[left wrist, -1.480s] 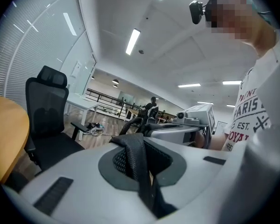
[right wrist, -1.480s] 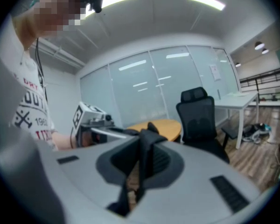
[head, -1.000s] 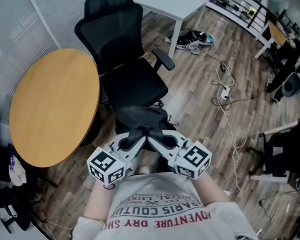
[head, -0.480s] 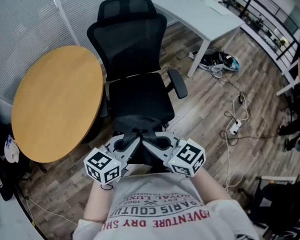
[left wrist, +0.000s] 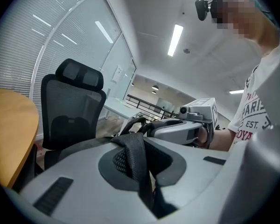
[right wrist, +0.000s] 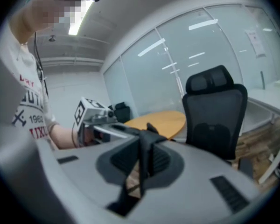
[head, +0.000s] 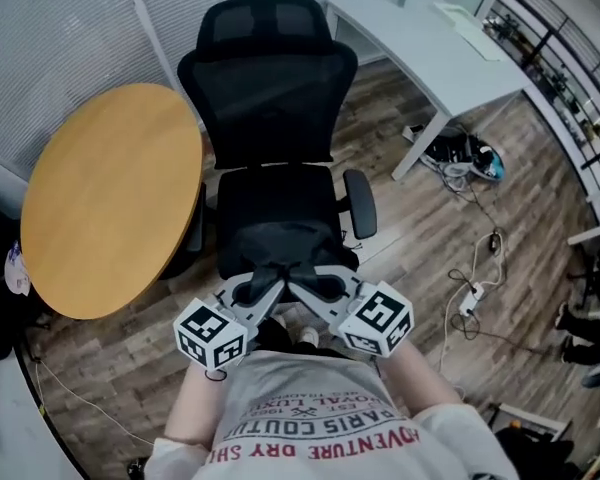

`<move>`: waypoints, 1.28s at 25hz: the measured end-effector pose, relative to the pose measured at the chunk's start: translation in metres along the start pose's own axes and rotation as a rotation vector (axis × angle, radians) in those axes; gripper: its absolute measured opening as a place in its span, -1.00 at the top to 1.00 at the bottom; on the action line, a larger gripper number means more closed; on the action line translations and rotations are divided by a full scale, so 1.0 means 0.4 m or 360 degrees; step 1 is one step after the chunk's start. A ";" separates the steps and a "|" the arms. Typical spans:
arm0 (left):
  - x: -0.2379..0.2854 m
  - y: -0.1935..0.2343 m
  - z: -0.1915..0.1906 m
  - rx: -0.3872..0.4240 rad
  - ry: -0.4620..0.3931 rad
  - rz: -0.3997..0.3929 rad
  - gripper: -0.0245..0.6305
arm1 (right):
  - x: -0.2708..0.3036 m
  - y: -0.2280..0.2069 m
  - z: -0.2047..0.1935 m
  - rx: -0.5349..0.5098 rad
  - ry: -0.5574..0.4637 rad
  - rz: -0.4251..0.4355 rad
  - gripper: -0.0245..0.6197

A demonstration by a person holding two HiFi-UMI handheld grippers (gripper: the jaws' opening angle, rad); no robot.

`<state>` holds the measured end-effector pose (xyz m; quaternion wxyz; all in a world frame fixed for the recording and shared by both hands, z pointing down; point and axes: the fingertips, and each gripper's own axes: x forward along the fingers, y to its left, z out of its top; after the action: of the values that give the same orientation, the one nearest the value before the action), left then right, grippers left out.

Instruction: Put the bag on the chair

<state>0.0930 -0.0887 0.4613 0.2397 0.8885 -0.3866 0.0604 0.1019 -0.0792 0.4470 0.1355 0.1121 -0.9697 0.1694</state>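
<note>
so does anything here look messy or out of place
Mainly the floor: a pair of shoes lies among cables by the white desk leg, and a power strip sits loose on the boards with its cord trailing. The chair and bag look normal.

Office: black mesh swivel chair point(head: 275, 118), round wooden table point(head: 105, 198), white desk point(head: 420, 38), glass partitions point(right wrist: 177, 64), ceiling strip lights point(left wrist: 175, 39).

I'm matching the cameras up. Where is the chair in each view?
Head view: chair at top centre.
Left gripper view: at left.
Right gripper view: at right.
Shared landmark: round wooden table, beside the chair in all three views.
</note>
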 end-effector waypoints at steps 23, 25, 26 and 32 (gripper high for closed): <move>0.280 0.483 0.213 0.0021 0.0183 -0.0142 0.79 | 0.295 -0.511 0.181 0.0183 0.0069 -0.0114 0.78; 0.297 0.532 0.220 0.0002 0.0190 -0.0127 0.79 | 0.330 -0.546 0.184 0.0199 0.0101 -0.0122 0.78; 0.305 0.557 0.225 -0.0007 0.0193 -0.0118 0.79 | 0.348 -0.564 0.187 0.0210 0.0115 -0.0128 0.78; 0.353 0.683 0.230 -0.0073 0.0225 -0.0055 0.79 | 0.436 -0.665 0.187 0.0264 0.0184 -0.0154 0.78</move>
<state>-0.0118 -0.3852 0.5255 0.2877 0.8828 -0.3546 0.1100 -0.0086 -0.3800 0.5110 0.1896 0.1596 -0.9364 0.2485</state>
